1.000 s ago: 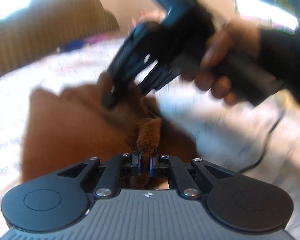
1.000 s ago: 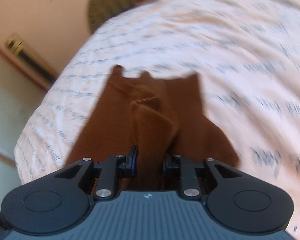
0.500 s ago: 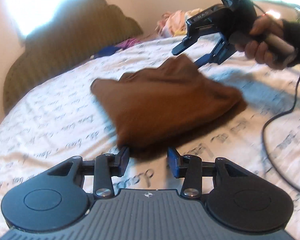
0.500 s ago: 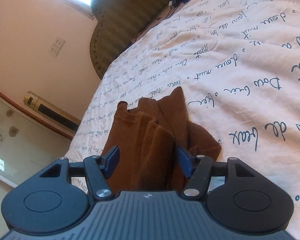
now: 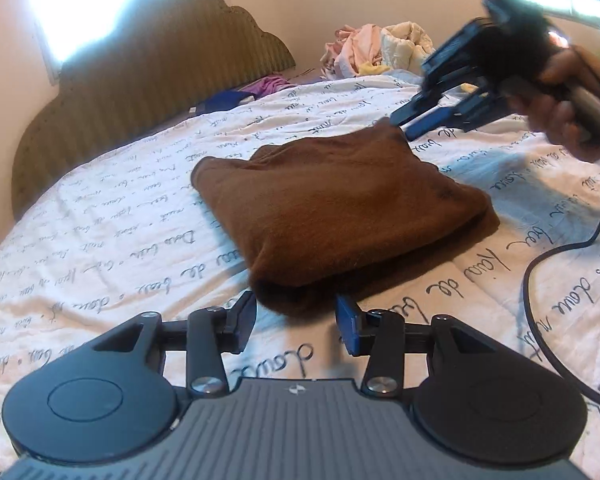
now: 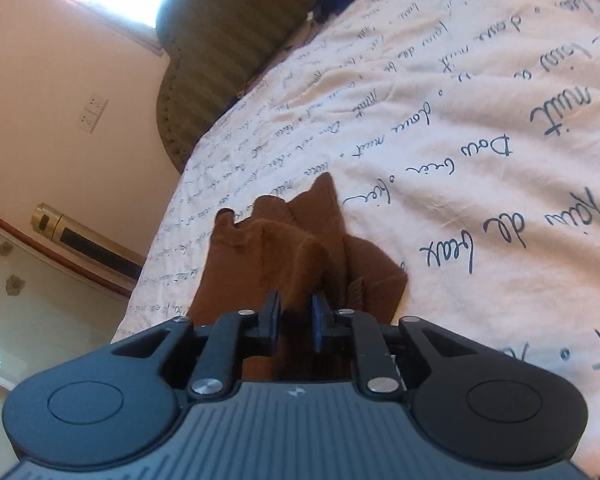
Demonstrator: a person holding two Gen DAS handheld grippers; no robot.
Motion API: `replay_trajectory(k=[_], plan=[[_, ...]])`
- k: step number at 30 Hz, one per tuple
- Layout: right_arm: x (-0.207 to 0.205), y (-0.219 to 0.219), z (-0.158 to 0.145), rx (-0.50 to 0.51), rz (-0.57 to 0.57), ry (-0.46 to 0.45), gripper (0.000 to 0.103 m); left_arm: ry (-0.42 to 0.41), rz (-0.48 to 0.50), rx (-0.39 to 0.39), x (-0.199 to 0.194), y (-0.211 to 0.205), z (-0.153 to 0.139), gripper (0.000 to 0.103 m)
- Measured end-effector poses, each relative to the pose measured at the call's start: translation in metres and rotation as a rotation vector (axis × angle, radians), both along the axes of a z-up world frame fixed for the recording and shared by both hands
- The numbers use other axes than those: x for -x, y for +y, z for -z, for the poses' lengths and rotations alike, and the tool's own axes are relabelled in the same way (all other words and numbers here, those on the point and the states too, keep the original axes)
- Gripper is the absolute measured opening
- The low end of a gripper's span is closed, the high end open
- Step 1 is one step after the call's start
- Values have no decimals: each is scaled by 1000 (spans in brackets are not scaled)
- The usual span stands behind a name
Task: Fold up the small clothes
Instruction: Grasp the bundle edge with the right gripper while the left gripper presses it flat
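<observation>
A brown garment (image 5: 340,208) lies folded on the white bedsheet (image 5: 120,248) with black script. My left gripper (image 5: 296,320) is open and empty, just short of the garment's near corner. My right gripper (image 5: 404,128) shows in the left wrist view at the garment's far corner, held by a hand (image 5: 572,92). In the right wrist view the right gripper (image 6: 294,322) has its jaws close together around a fold of the brown garment (image 6: 284,248).
An olive headboard (image 5: 148,80) stands at the back. A pile of pale clothes (image 5: 376,52) lies at the far side of the bed, with blue and purple items (image 5: 236,94) near the headboard. A black cable (image 5: 540,280) runs over the sheet at right.
My left gripper let go of the garment, opened and drew back. The garment now lies flat and folded. My right gripper opened, then narrowed again on the far corner.
</observation>
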State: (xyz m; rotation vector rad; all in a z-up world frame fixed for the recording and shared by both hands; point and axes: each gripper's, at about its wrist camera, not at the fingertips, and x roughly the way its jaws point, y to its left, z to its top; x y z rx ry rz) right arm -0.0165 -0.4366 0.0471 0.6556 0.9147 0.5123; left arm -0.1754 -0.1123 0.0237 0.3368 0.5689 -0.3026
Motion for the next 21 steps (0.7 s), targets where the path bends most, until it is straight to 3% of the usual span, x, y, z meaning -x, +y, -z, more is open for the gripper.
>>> replay_trajectory(k=[1,2,6,11,12,13,14,18,21], plan=[[10,1,-4,3,-24,-3,38,-10,-10,-3,2,3,-2,49],[19,5,-7,24,-55,1,40,-22,-21,-5,4,5,-4,50],[39,31,0,139,-162,47,40,-24,-32,-11,-8,2,0,55],[36,52,14,203,-178,84,39,3,-22,-5,-29,-16,13,55],[36,55,14,208,-186,67,38,-3,-29,-7,-32,-18,13,51],[37,57,12,222,-196,50,25,-8,-36,-8,-34,-19,12,32],[38,58,11,239,-193,48,7,-5,-39,3,-36,-18,10,24],[46,42,3,251,-159,27,7,-31,-62,20,-22,-2,1,15],[50,35,26,208,-142,74,7,38,-87,22,-21,7,17,13]])
